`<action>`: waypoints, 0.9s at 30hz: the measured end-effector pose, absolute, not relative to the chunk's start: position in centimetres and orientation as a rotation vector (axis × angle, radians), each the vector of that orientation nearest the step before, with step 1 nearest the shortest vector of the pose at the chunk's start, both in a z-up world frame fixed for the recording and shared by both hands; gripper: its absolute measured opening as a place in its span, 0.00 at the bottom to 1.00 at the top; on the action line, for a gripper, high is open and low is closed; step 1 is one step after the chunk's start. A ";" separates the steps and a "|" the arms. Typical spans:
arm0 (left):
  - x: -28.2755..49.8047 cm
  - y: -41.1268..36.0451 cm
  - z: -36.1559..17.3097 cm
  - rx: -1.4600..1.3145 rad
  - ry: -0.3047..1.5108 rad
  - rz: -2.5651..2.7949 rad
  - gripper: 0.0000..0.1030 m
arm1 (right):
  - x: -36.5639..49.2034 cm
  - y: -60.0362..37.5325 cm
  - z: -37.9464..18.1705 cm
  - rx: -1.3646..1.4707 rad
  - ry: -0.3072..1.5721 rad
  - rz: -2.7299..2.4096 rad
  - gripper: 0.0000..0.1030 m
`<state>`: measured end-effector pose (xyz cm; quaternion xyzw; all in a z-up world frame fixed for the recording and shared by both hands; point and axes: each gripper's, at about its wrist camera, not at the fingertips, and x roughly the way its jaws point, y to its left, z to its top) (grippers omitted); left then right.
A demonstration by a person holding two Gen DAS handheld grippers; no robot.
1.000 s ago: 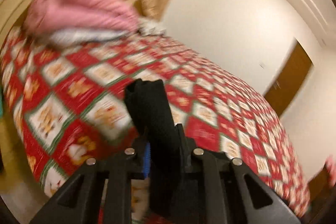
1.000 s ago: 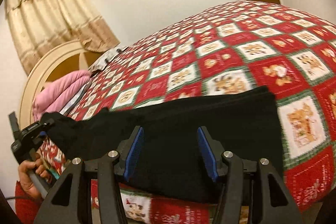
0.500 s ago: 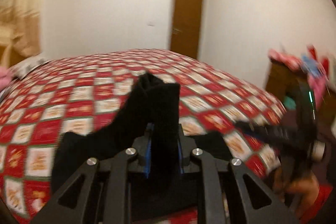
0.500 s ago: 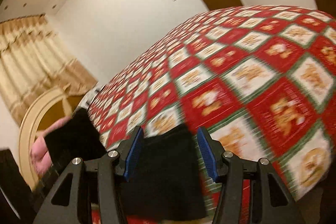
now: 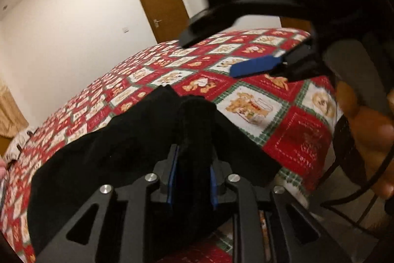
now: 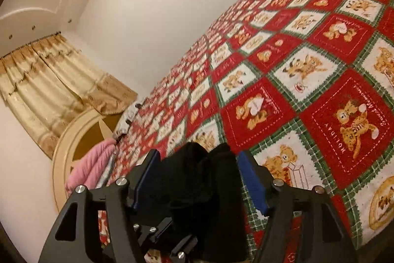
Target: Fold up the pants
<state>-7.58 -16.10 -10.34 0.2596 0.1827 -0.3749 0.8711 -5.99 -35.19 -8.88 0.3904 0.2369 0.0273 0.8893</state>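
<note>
Left tool: narrow, jaws opening; blue pads still press a bunched fold of the black pants between them.
Left tool, aim: tilted down toward the near edge of the bed.
Right tool: wide, jaws opening; dark cloth of the pants sits in the gap, and a black tool frame shows low between the fingers. The right pad stands clear of the cloth; the left pad I cannot tell.
Right tool, seen from left camera: close in at upper right, blurred, one blue pad showing, jaws spread, pointing left over the quilt.
Hand: at the right edge of the left view, wrapped round the right tool's grip; a black cable runs below it.
Pants, place: lying at the near edge of the bed, spread leftward from the left tool in a loose dark mass, one end raised in the pads.
Bed cover: red, white and green check quilt with teddy-bear squares; bare quilt beyond the pants.
Pink bedding: heaped at the head end, by a cream curved headboard.
Curtain: beige, patterned, above the headboard.
Door: brown, shut, in the white far wall.
</note>
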 end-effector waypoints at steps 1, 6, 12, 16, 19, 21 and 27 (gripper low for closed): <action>-7.9 -16.1 -10.3 0.553 0.376 -0.791 0.26 | -5.7 -35.2 -9.0 0.813 0.506 0.066 0.66; -8.8 -16.0 -10.4 0.570 0.374 -0.818 0.26 | -4.4 -34.3 -9.0 0.755 0.580 0.130 0.66; -10.3 -15.0 -9.3 0.577 0.382 -0.942 0.55 | -3.3 -33.1 -8.7 0.654 0.643 0.122 0.66; -9.9 -12.3 -7.5 0.473 0.440 -0.944 0.58 | -2.4 -31.8 -10.2 0.575 0.741 0.088 0.66; -7.3 -9.7 -6.4 0.372 0.501 -0.833 0.59 | -2.3 -30.7 -10.9 0.461 0.815 -0.012 0.66; -5.2 -7.1 -5.2 0.278 0.513 -0.743 0.63 | -2.6 -30.4 -10.5 0.434 0.834 -0.046 0.66; 1.0 0.0 -5.7 0.095 0.600 -0.434 0.74 | -3.8 -29.3 -6.5 0.303 0.743 -0.205 0.66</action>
